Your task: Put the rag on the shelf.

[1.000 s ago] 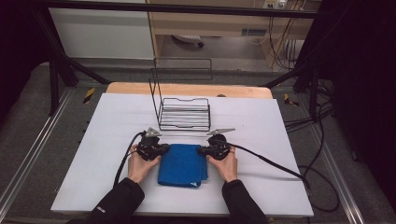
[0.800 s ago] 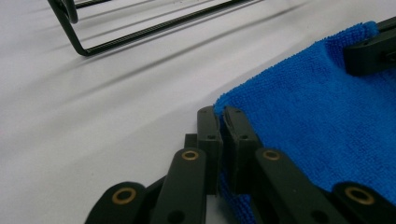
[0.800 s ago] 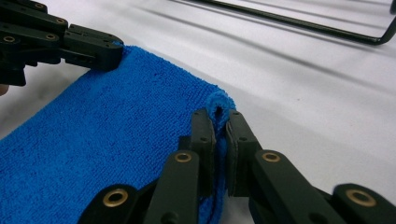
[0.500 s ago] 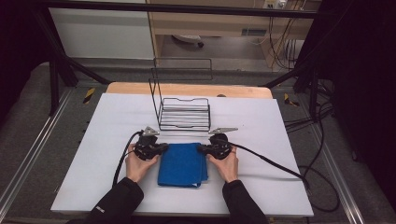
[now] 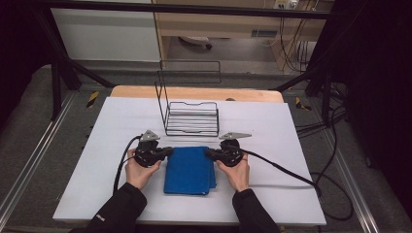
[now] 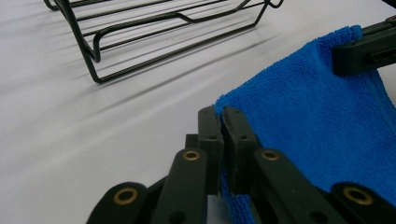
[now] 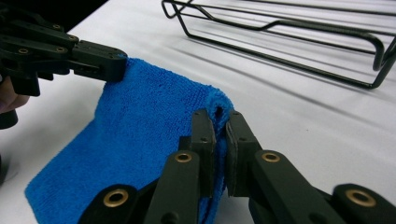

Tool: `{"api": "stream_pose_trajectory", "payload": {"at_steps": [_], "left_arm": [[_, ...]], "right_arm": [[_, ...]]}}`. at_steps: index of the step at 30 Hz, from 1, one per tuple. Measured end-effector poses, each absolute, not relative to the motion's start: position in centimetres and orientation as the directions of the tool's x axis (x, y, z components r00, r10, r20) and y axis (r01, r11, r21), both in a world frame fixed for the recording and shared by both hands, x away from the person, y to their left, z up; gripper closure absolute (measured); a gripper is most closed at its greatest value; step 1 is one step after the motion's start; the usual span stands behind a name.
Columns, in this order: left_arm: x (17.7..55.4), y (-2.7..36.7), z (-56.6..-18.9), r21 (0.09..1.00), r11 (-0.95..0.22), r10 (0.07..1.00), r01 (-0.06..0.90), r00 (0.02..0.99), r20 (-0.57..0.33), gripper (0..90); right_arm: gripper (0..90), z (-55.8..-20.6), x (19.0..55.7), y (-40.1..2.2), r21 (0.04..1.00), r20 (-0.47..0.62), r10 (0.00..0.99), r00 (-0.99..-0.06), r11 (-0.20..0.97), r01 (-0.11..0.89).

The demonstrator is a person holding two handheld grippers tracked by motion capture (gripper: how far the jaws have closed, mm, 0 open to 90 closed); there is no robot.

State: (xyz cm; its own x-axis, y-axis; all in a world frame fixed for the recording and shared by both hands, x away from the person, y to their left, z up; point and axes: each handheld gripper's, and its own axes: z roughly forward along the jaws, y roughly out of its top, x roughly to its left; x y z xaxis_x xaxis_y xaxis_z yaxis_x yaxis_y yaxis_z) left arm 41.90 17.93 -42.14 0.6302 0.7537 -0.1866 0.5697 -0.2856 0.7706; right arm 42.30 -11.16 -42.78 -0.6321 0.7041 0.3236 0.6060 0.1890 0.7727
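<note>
High view first: we see a blue cloth (image 5: 189, 170) lying folded on the white table (image 5: 97, 145), just in front of the black wire rack (image 5: 192, 119). We hold one far corner of the cloth in each gripper. Our left gripper (image 5: 167, 151) is at the corner left of the rack front, and our right gripper (image 5: 210, 154) is at the corner on the other side. Both point inward, toward each other, with our hands (image 5: 138, 170) low by the table and our sleeves coming in from the near edge.

Left gripper view shows the jaws pressed together on the cloth's (image 6: 317, 121) edge. Right gripper view shows the same, jaws clamped tight on the folded corner (image 7: 217, 105), and the far edge looks a bit raised off the table.

We think we hold both corners so the cloth stays flat and even when we lift it, maybe to fold it again or carry it toward the rack
</note>
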Motion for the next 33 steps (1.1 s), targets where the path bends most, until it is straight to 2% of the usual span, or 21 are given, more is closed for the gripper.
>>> {"api": "stream_pose_trajectory", "payload": {"at_steps": [15, 21, 33], "left_arm": [[40.8, 18.2, -40.3, 0.811, -0.269, 0.742, 0.519, 0.648, -0.168, 86.5], [40.2, 18.3, -39.4, 0.830, -0.276, 0.744, 0.485, 0.655, -0.135, 86.5], [39.4, 18.8, -37.8, 0.861, -0.234, 0.740, 0.452, 0.657, -0.144, 86.4]], "right_arm": [[84.6, -41.6, 41.6, -11.6, 0.816, 0.309, 0.683, -0.661, 0.166, 0.553], [84.6, -41.0, 41.4, -11.9, 0.833, 0.306, 0.674, -0.672, 0.152, 0.532], [84.6, -39.3, 40.6, -11.8, 0.870, 0.279, 0.662, -0.696, 0.133, 0.475]]}}
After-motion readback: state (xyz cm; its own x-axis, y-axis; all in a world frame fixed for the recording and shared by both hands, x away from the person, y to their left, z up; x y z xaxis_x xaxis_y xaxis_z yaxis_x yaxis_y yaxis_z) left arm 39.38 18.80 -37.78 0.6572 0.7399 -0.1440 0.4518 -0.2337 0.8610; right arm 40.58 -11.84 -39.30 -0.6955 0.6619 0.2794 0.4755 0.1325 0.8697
